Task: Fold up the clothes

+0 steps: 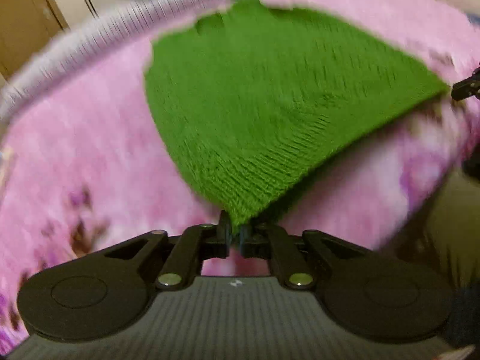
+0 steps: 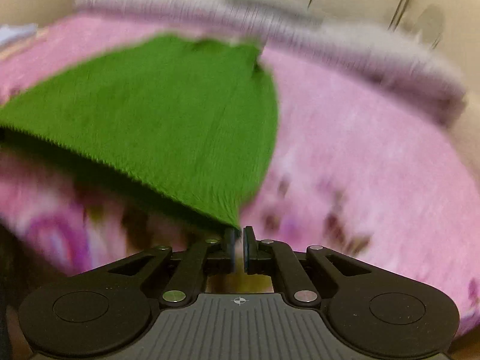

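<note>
Two hand-held grippers, left hand-held gripper (image 1: 236, 234) and right hand-held gripper (image 2: 239, 241), each clamp one near corner of the green knit garment (image 1: 255, 114). It lies above the pink bed cover (image 1: 90, 150), hem nearest, long axis running away toward the neckline.

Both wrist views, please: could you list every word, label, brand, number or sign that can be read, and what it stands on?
None: no readable text in either view.
The left gripper body bears a small pale mark, too blurred to read.
The right gripper body bears a crosshair symbol, no letters.
</note>
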Demonstrator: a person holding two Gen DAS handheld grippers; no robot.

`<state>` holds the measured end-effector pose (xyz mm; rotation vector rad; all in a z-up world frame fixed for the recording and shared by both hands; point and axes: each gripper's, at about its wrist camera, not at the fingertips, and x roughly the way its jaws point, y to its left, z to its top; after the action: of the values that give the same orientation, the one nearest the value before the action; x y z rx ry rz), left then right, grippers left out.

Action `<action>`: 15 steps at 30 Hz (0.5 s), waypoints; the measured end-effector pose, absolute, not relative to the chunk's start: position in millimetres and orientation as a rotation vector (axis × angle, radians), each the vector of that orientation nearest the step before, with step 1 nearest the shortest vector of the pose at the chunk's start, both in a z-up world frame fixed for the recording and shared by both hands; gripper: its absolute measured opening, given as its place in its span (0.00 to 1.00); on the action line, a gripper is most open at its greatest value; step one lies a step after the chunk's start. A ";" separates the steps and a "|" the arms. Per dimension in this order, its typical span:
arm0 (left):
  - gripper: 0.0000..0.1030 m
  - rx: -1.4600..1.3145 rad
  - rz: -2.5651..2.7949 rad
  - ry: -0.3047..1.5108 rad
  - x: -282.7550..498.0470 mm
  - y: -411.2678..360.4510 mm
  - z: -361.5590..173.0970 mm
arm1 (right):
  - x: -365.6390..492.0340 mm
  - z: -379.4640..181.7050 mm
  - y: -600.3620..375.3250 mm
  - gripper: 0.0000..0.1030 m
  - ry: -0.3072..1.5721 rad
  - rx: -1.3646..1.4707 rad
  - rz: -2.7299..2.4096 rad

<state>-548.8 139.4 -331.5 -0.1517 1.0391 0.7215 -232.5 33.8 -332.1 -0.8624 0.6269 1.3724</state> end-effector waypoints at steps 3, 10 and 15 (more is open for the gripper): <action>0.11 -0.309 0.629 0.980 -573.8 141.1 -321.4 | -219.8 -336.9 23.8 0.03 0.752 -0.880 1.369; 0.38 -0.758 0.715 0.521 -626.9 195.9 -304.4 | -162.4 -300.6 38.8 0.74 0.987 -0.372 1.453; 0.31 -0.972 0.799 0.478 -603.7 227.5 -342.7 | -166.9 -322.8 87.4 0.74 1.066 -0.339 1.374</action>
<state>-603.7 227.5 -342.7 -0.9719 0.4781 0.7990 -166.9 87.4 -322.8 -0.3386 1.0662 1.3737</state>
